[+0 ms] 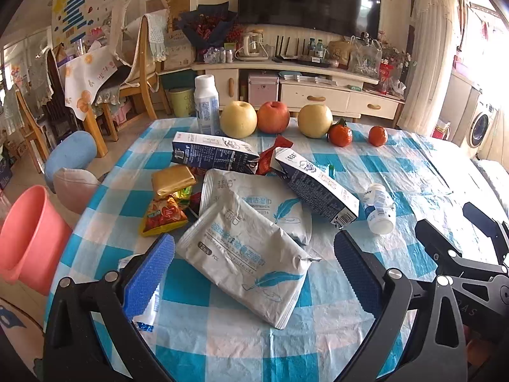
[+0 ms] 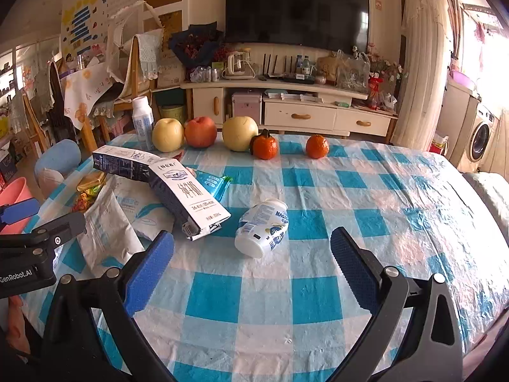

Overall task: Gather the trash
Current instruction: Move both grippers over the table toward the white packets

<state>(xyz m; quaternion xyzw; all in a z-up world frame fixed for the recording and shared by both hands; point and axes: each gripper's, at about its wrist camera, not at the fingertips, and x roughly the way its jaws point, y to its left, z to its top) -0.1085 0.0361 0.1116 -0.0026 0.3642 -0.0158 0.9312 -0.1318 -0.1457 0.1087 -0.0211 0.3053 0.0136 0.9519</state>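
Trash lies on the blue checked tablecloth (image 1: 222, 343). A crumpled white wet-wipe pack (image 1: 251, 261) lies between the open jaws of my left gripper (image 1: 254, 254), with a second wipe pack (image 1: 254, 197) behind it. Two dark milk cartons (image 1: 213, 152) (image 1: 315, 184) lie flat, beside a gold wrapper (image 1: 173, 178) and a snack packet (image 1: 162, 216). A small white bottle (image 2: 262, 232) lies on its side just ahead of my open, empty right gripper (image 2: 251, 254). It also shows in the left wrist view (image 1: 380, 208).
A pink bucket (image 1: 28, 238) stands left of the table. At the far edge stand an upright white bottle (image 1: 206, 105), two pears (image 1: 238, 119), an apple (image 1: 273, 116) and two tangerines (image 1: 340, 133). Chairs (image 1: 70, 156) stand at the left.
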